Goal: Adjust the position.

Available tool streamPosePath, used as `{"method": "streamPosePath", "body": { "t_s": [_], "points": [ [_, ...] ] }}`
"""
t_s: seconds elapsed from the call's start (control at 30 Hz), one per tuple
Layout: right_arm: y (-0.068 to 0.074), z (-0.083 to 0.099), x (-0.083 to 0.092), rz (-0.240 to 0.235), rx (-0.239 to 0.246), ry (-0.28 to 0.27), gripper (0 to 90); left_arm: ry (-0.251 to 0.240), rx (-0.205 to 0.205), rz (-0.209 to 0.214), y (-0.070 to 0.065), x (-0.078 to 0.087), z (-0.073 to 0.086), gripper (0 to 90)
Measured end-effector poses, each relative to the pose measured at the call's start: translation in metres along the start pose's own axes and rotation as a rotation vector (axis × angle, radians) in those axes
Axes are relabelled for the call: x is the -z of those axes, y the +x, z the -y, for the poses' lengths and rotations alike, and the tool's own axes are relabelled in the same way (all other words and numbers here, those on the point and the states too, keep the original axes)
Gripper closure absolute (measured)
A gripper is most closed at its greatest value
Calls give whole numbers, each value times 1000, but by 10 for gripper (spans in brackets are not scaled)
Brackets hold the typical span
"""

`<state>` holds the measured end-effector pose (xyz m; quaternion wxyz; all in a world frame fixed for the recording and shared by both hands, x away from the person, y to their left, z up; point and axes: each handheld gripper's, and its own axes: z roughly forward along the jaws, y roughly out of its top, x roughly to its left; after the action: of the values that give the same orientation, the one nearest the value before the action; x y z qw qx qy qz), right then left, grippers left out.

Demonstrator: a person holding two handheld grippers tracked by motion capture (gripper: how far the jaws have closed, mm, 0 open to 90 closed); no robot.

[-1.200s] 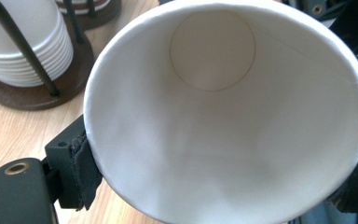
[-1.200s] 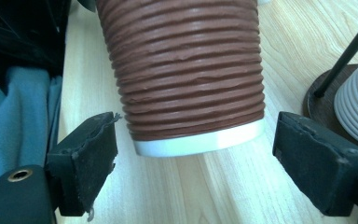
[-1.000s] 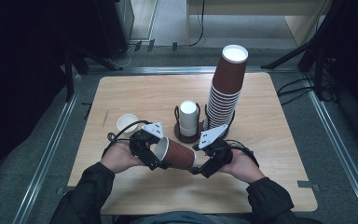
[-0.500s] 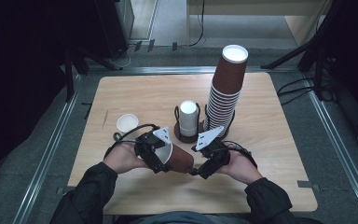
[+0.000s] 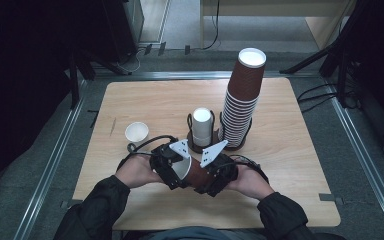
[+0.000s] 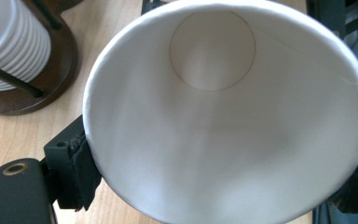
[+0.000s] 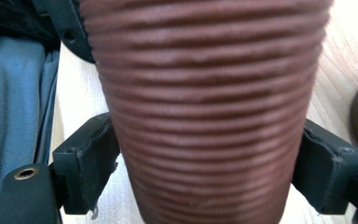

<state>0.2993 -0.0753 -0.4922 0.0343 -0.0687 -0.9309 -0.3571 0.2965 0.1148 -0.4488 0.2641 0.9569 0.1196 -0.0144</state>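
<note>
- Brown ribbed paper cup point(image 5: 196, 173) lies on its side above the near edge of the wooden table point(image 5: 290, 165), held between two handheld grippers, its white-lined mouth turned toward the person's left.
- Tall stack of brown cups point(image 5: 241, 107) stands in a wire-and-wood holder at the table's centre right, well behind the hands.
- Shorter stack of white cups point(image 5: 202, 127) sits in a second holder just left of the brown stack.
- Single small white cup point(image 5: 136, 133) stands apart on the table's left side.
- Right gripper point(image 7: 205, 172) clamps the ribbed body, its padded jaws pressed against both sides of the cup in the right gripper view.
- Left gripper point(image 6: 223, 186) straddles the rim end; one pad point(image 6: 81, 163) touches the outer wall by the lip, the other is mostly out of frame at the right edge, so this reads as a grip on the cup.
- Step in hand, by the look of it: a handover or a two-handed turn of one cup drawn for sorting.
- Next move likely calls for one gripper to let go cleanly while the other keeps light pressure, since thin paper walls crush easily.
</note>
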Motion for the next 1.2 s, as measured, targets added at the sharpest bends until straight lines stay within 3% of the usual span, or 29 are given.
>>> {"method": "streamPosePath", "body": {
  "t_s": [0.3, 0.47, 0.57, 1.13, 1.2],
  "points": [
    [1, -1, -2, -24, 7, 23, 211, 14, 8, 28, -1, -4, 0, 88],
    [2, -1, 0, -17, 14, 22, 210, -14, 4, 25, -1, -3, 2, 70],
    [1, -1, 3, -4, 18, 22, 208, -44, -5, 29, 1, -3, 4, 0],
    [-7, 9, 23, 38, -2, -25, 206, -117, 63, 7, 10, 4, 25, 0],
    [-8, 10, 25, 43, -4, -29, 206, -125, 75, 21, 13, 4, 27, 0]
  ]
}}
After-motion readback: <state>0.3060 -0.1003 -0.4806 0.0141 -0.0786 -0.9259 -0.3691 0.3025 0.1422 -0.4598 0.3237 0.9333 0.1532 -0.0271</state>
